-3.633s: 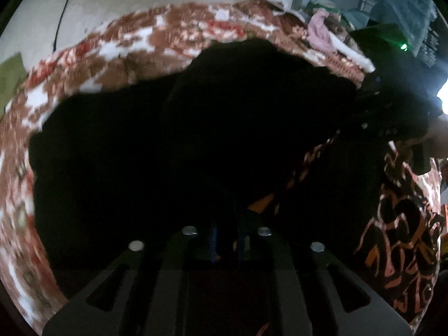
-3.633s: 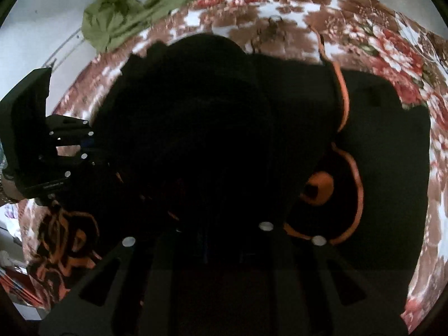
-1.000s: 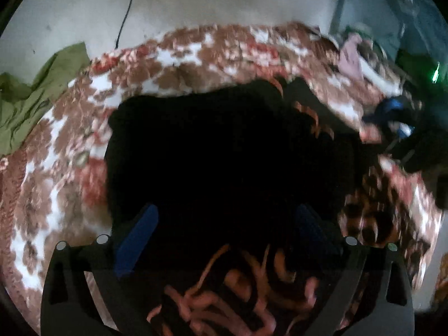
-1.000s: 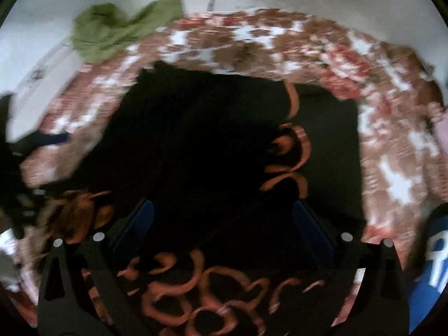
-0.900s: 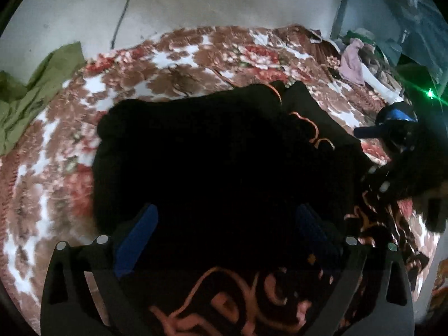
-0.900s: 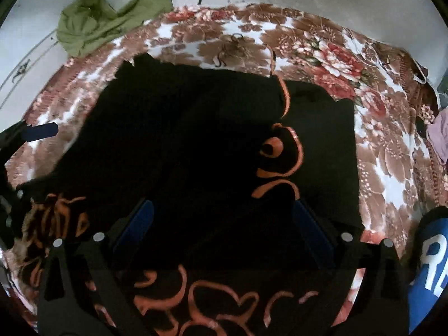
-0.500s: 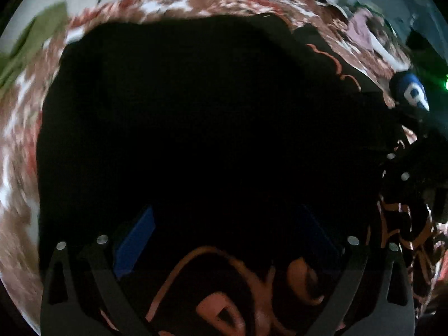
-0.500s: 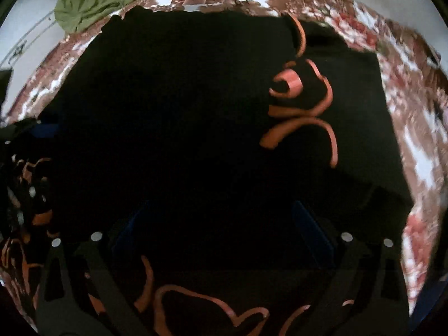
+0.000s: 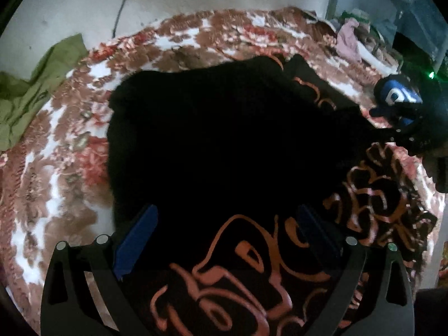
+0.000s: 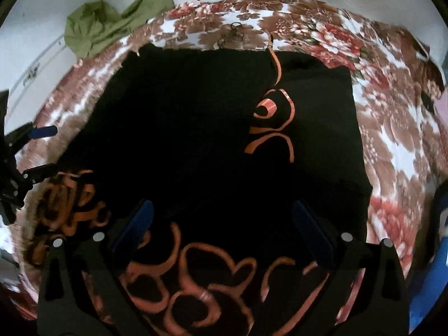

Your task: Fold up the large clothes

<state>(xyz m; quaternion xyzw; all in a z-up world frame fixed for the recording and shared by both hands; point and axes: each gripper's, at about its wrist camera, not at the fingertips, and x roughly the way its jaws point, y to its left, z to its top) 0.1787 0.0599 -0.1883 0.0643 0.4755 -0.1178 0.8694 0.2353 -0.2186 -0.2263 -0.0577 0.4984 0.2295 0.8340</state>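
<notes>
A large black garment (image 9: pixel 224 140) with orange swirl print lies partly folded on a floral bedspread (image 9: pixel 64 173). It also shows in the right wrist view (image 10: pixel 196 128). My left gripper (image 9: pixel 226 232) is open and empty, hovering over the garment's near printed edge. My right gripper (image 10: pixel 221 224) is open and empty over the same edge further right. The right gripper shows at the right edge of the left wrist view (image 9: pixel 403 137), and the left gripper at the left edge of the right wrist view (image 10: pixel 30 151).
A green cloth (image 10: pixel 106 19) lies at the bed's far left corner by the wall. A blue-and-white object (image 9: pixel 400 98) sits at the right. More clothes (image 9: pixel 350 42) are piled at the far right. A cable (image 9: pixel 120 8) hangs on the wall.
Both grippers, shut on the garment 3.6 s ago, have let go and are open. In the last half second both have pulled back from the cloth, showing more bedspread.
</notes>
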